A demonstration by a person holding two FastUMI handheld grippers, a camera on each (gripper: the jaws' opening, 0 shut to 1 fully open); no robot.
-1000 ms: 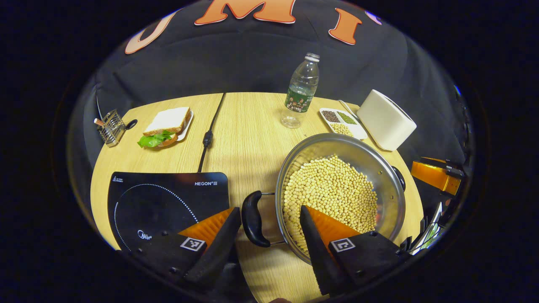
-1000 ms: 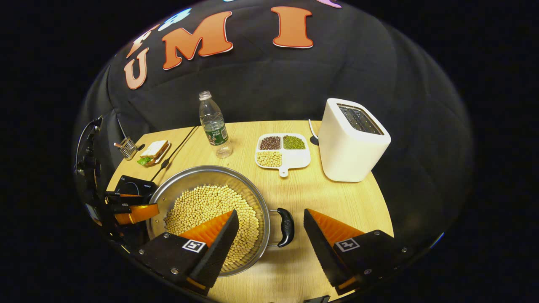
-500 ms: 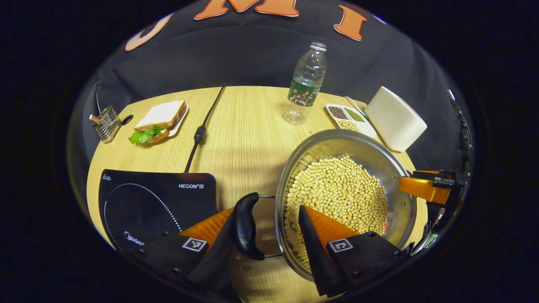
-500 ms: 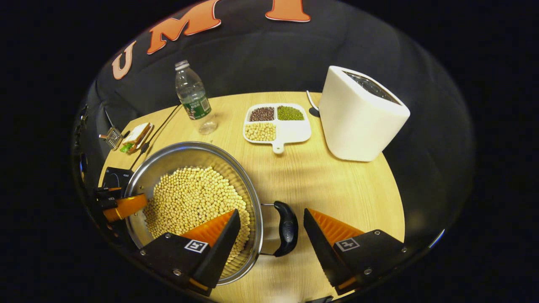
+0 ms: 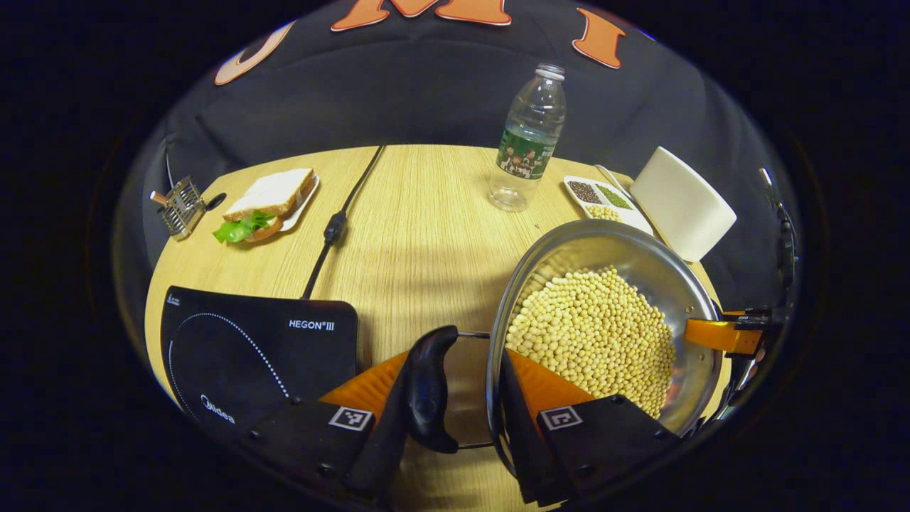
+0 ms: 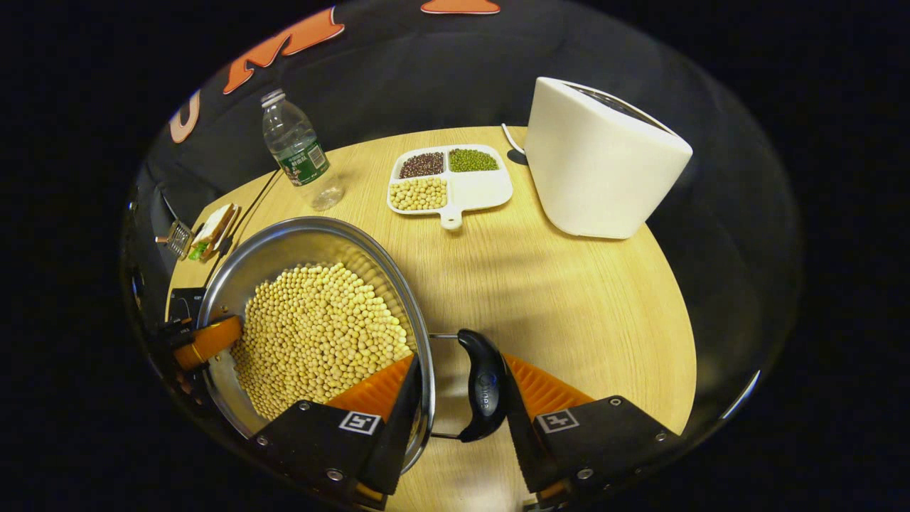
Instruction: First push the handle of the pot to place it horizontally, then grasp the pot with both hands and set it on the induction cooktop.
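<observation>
- The pot (image 5: 604, 334), a wide steel pan full of pale soybeans (image 5: 593, 341), sits on the desk (image 5: 419, 235) toward its right half, just right of the induction cooktop (image 5: 249, 348) and not on it.
- The induction cooktop lies flat at the desk's front left corner, with a bare strip of wood between it and the pot.
- In the left gripper view, the left gripper (image 5: 455, 412) straddles the pot's near black side handle (image 5: 430, 398): one finger lies against the outer face of the handle, the other reaches over the rim into the beans. The fingers are drawn close around the handle and rim, but whether both press firmly I cannot tell.
- In the right gripper view, the right gripper (image 6: 458, 405) frames the opposite black handle (image 6: 485, 384) the same way, one finger over the rim (image 6: 419, 341) among the beans, the other touching the handle's outer side. A firm pinch I cannot confirm.
- Each view also catches the other gripper across the pot at its far rim.
- Along the back edge stand a water bottle (image 5: 530, 142), a divided dish of beans (image 6: 448, 185) and a white toaster (image 6: 604, 160) toward the back right corner.
- A sandwich on a plate (image 5: 266, 206) and a small wire rack (image 5: 178, 206) sit at the back left corner.
- A black power cord (image 5: 341, 213) runs from the back edge to the cooktop.
</observation>
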